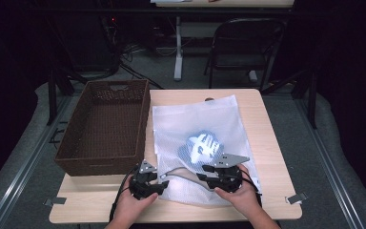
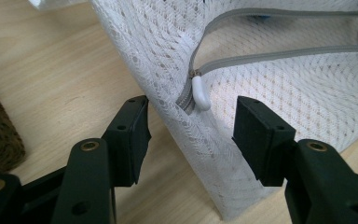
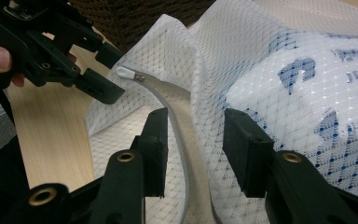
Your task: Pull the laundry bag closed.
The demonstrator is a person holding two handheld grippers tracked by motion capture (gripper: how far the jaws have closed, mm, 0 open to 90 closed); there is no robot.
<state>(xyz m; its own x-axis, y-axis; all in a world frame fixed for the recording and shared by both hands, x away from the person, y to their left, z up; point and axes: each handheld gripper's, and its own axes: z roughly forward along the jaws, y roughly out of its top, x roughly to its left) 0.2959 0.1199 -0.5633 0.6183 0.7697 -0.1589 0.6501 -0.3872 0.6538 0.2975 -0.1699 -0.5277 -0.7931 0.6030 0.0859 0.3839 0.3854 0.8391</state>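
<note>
Both of the person's hands sit at the near edge of the light wooden tabletop (image 1: 262,124), forearms coming in from below, each w/ a black hand-held gripper pointing fwd and inward at the near end of the white mesh zip laundry bag (image 1: 198,124).

Left hand-held gripper (image 1: 156,175): held low, nearly level, at the bag's near-left corner. In the left gripper view its jaws stand about half open, one each side of a raised fold of mesh, w/ the small white zip pull (image 2: 200,92) just ahead between them; the pads don't press on the mesh or the pull, so no hold on anything.

Right hand-held gripper (image 1: 208,172): a bit further right, tilted toward the bag's open mouth. In the right gripper view its jaws are roughly half open, straddling the grey zip tape (image 3: 179,140) and the mesh edge; can't tell if the pads actually pinch the fabric.

Containers: the mesh bag lies flat mid-tabletop, zip partly undone at the near end; inside is a folded white cloth with blue print (image 1: 204,145), seen thru the mesh. The dark brown woven rectangular basket (image 1: 76,160) sits just left of the bag, touching or nearly touching its edge, overhanging the tabletop's left side; nothing visible in it.
</note>
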